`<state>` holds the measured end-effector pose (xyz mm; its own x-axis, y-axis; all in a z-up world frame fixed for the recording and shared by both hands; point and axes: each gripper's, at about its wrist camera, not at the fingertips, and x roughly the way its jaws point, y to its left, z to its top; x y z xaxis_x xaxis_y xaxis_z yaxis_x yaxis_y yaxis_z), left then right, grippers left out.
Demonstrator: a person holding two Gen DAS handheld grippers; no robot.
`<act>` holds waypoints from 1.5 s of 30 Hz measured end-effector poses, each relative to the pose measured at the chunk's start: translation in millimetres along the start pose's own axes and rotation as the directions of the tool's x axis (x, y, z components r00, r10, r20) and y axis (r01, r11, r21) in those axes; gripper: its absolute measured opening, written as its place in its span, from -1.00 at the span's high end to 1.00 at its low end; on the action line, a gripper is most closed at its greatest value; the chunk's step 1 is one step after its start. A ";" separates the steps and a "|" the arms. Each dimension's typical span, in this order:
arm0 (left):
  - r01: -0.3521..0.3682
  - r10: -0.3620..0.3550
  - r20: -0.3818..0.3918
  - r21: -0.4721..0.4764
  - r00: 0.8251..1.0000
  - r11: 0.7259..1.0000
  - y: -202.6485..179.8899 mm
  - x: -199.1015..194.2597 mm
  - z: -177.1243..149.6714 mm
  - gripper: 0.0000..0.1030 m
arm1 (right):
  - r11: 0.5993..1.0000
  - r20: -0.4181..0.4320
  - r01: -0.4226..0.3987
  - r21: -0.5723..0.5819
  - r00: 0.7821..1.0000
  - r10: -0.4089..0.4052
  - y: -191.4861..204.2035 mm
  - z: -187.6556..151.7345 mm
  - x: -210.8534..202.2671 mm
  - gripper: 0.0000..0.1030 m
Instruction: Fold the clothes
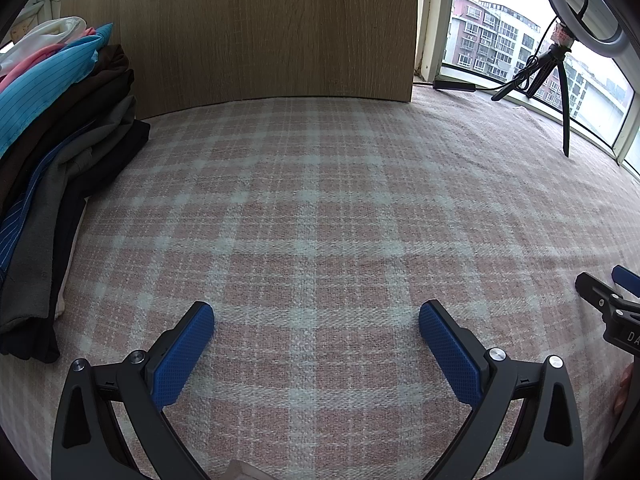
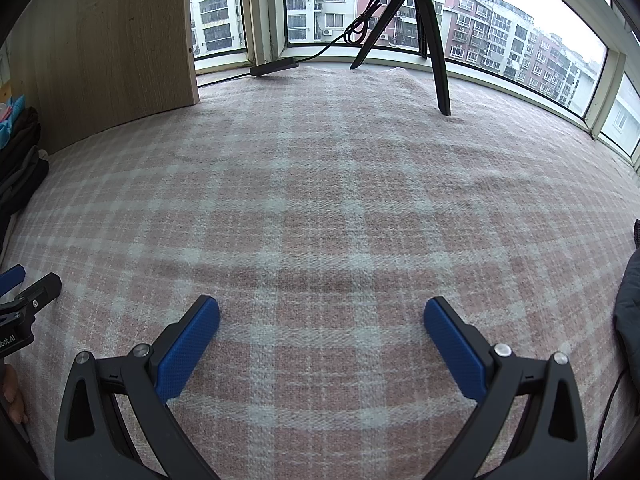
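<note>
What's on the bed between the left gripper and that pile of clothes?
Nothing. In the left wrist view, only bare pink checked blanket lies between the open left gripper and the pile of clothes at the left edge.

Only fragments of white lettering could be read. The right gripper's black body (image 1: pixel 624 334), at the edge of the left wrist view, bore "DA", cut off by the frame. The left gripper's black body (image 2: pixel 12 340), in the right wrist view, bore "oot.AI", its start hidden.
</note>
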<state>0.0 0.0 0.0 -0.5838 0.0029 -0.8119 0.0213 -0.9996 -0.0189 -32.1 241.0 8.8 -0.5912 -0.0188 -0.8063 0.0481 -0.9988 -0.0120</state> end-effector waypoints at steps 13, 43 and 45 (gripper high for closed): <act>-0.001 0.001 0.001 -0.003 1.000 1.000 -0.5 1.8 0.5 -1.00 | 1.000 0.000 0.002 0.004 1.000 -0.002 1.9 0.3 -2.4 -1.00; 0.006 -0.006 0.003 0.022 1.000 1.000 4.4 -41.1 1.4 -0.98 | 0.997 0.010 -0.021 0.071 1.000 0.021 -8.1 -8.1 -58.9 -1.00; -0.014 0.014 0.023 -0.004 1.000 1.000 6.5 -59.3 4.6 -0.98 | 0.996 0.029 -0.024 0.080 0.999 0.022 -9.8 -7.0 -76.6 -1.00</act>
<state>31.0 -6.8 50.7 -0.6023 -0.0118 -0.7982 0.0325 -0.9994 -0.0097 18.4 252.6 66.5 -0.6135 -0.0419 -0.7886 -0.0023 -0.9985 0.0548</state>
